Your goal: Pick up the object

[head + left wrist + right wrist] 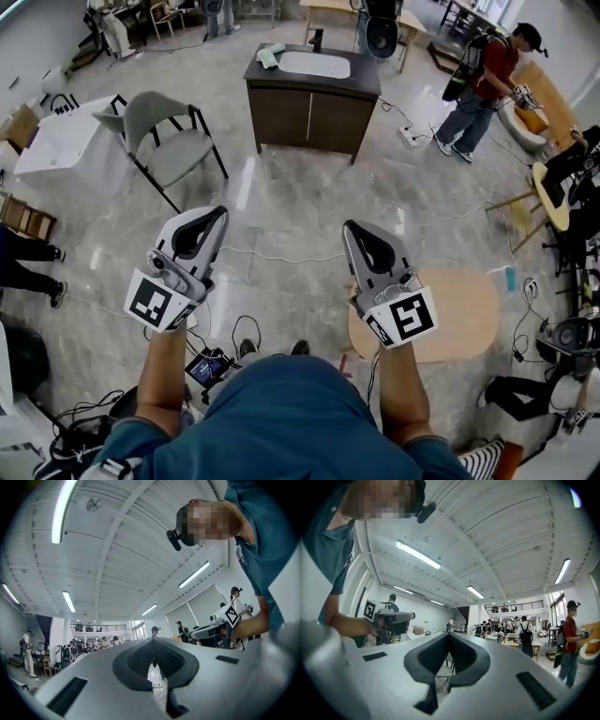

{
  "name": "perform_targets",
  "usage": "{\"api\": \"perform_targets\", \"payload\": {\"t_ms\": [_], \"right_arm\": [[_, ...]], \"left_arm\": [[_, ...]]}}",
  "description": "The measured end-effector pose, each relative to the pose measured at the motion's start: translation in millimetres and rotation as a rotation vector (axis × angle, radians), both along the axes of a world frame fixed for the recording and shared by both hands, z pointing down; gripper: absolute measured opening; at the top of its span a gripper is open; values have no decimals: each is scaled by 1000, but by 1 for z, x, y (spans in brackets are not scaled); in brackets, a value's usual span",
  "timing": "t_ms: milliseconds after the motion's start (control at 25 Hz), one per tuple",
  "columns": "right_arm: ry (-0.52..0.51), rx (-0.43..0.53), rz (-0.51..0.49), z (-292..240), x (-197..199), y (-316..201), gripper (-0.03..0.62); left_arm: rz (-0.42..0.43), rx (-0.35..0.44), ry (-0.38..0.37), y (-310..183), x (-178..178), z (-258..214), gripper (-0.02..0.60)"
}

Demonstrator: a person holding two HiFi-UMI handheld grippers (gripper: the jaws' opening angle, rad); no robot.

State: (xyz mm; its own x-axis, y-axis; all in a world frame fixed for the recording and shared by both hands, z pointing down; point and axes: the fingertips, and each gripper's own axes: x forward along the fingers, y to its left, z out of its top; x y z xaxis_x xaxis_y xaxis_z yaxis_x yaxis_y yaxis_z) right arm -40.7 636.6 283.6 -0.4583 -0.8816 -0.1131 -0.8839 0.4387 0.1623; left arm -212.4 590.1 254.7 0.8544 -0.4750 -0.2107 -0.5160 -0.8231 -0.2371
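Biggest thing out front is the dark brown wooden cabinet (309,117) with a white inset top. A grey plastic chair on black legs (169,141) sits just left of it, and a round light-wood table (469,314) is well off to its near right. Both tools are held well short of the cabinet, and the left gripper (218,216) and right gripper (351,228) each have their jaws squeezed fully together with nothing between them. The only small thing that might be the one to grab is a pale green object (268,56) lying on the cabinet's top at its left end, can't tell what it is tbh.
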Motion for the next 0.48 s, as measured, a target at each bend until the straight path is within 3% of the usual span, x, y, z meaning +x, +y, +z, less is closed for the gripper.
{"api": "perform_targets", "payload": {"t_ms": [240, 480], "right_arm": [[-10, 7, -4, 0, 17, -5, 13], [-16, -2, 2, -2, 8, -27, 13]], "left_arm": [[-18, -20, -6, -3, 10, 5, 5], [-21, -25, 5, -26, -2, 3, 5]]}}
